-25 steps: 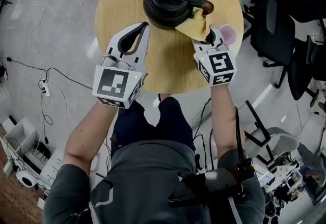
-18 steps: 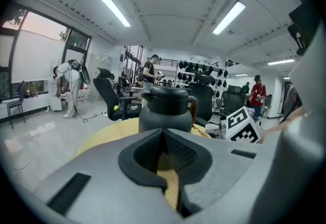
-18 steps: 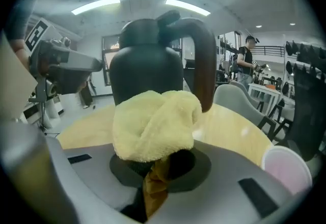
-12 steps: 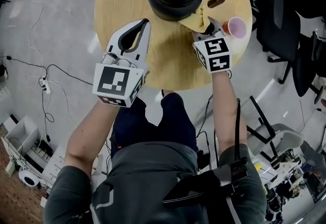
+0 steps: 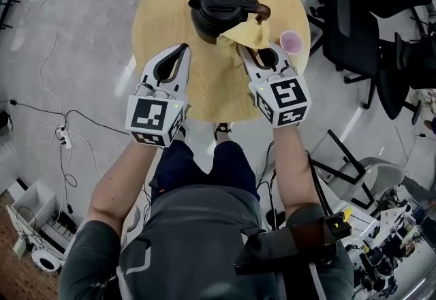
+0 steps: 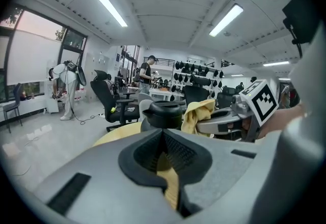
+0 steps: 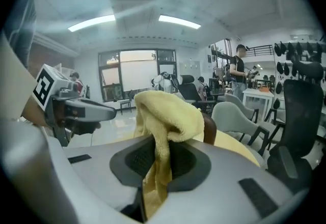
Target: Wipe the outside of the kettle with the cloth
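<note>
A black kettle [image 5: 219, 11] with a brown-tipped handle [image 5: 263, 13] stands at the far side of the round wooden table [image 5: 163, 12]. My right gripper [image 5: 243, 50] is shut on a yellow cloth [image 5: 246, 33], which is bunched against the kettle's right front side under the handle. In the right gripper view the cloth [image 7: 165, 113] hangs out of the jaws and hides most of the kettle. My left gripper [image 5: 182, 48] is shut and holds nothing; it hovers just short of the kettle on its left front. The left gripper view shows the kettle [image 6: 164, 114] ahead, with the cloth [image 6: 197, 112] beside it.
A pink cup [image 5: 291, 40] stands on the table right of the kettle, close to the right gripper. Black office chairs [image 5: 361, 26] crowd the floor to the right of the table. Cables and a power strip [image 5: 60, 133] lie on the floor at the left.
My right gripper has lifted the cloth from low beside the kettle to higher up against its side under the handle. The left gripper has shifted slightly and stays shut.
</note>
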Available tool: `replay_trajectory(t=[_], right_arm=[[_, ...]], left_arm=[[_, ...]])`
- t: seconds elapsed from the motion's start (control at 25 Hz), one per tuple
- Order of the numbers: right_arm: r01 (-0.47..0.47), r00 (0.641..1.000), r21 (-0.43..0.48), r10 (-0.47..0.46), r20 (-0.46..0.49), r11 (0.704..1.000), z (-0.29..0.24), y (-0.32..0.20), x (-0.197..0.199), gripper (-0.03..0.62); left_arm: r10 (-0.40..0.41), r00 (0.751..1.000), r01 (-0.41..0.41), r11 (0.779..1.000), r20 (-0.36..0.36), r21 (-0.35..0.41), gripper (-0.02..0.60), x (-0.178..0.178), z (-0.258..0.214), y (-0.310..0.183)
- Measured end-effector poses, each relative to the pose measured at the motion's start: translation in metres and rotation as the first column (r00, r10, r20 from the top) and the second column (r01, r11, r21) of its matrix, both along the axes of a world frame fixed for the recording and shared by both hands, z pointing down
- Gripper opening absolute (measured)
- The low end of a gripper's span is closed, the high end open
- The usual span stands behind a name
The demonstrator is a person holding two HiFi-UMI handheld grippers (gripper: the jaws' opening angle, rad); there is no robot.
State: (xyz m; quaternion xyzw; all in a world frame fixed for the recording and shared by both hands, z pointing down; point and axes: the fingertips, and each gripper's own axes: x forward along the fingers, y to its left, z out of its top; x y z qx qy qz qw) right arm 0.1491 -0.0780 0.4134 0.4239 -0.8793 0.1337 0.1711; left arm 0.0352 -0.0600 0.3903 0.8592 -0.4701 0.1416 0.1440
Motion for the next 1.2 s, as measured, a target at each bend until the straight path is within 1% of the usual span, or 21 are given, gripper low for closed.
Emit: replay_trajectory(t=[0.08,0.2,0.4,0.56,0.68,0.84,0.96,1.2], right_arm=[[0.001,1.0,0.023,-0.002,0.002,1.0,-0.013,-0.003,-0.007,0.071],[-0.015,1.0,0.046,0.014,0.02,0.999,-0.019,-0.012,-0.013,0.071],[-0.041,0.999,0.042,0.041,-0.009,0.998,0.002,-0.016,-0.014,0.071],[-0.063,0.998,-0.023,0.063,-0.008,0.998,0.037,-0.006,-0.012,0.071],[-0.083,0.996,-0.072,0.08,-0.033,0.994,0.074,-0.005,-0.013,0.071],[-0.119,0.993,-0.11,0.116,-0.038,0.987,0.11,-0.006,-0.015,0.072],[-0.132,0.989,-0.151,0.121,-0.082,0.98,0.138,-0.006,-0.018,0.072],[-0.173,0.978,-0.149,0.152,-0.144,0.973,0.154,-0.006,-0.017,0.072]], left_arm=[[0.014,1.0,-0.014,1.0,-0.004,0.018,0.009,0.001,-0.01,-0.002],[0.031,0.999,-0.03,0.999,-0.009,0.038,0.009,0.001,-0.019,-0.007],[0.056,0.998,-0.055,0.998,-0.028,0.036,0.009,0.0,-0.011,-0.014],[0.078,0.997,-0.078,0.997,-0.005,0.027,0.009,0.001,0.01,-0.016],[0.07,0.997,-0.07,0.998,-0.02,0.002,0.009,-0.001,0.025,-0.018],[0.064,0.998,-0.064,0.998,-0.02,-0.019,0.009,-0.008,0.043,-0.018],[0.055,0.998,-0.056,0.998,-0.019,-0.036,0.009,-0.014,0.056,-0.017],[0.058,0.998,-0.059,0.997,-0.025,-0.052,0.009,-0.025,0.066,-0.013]])
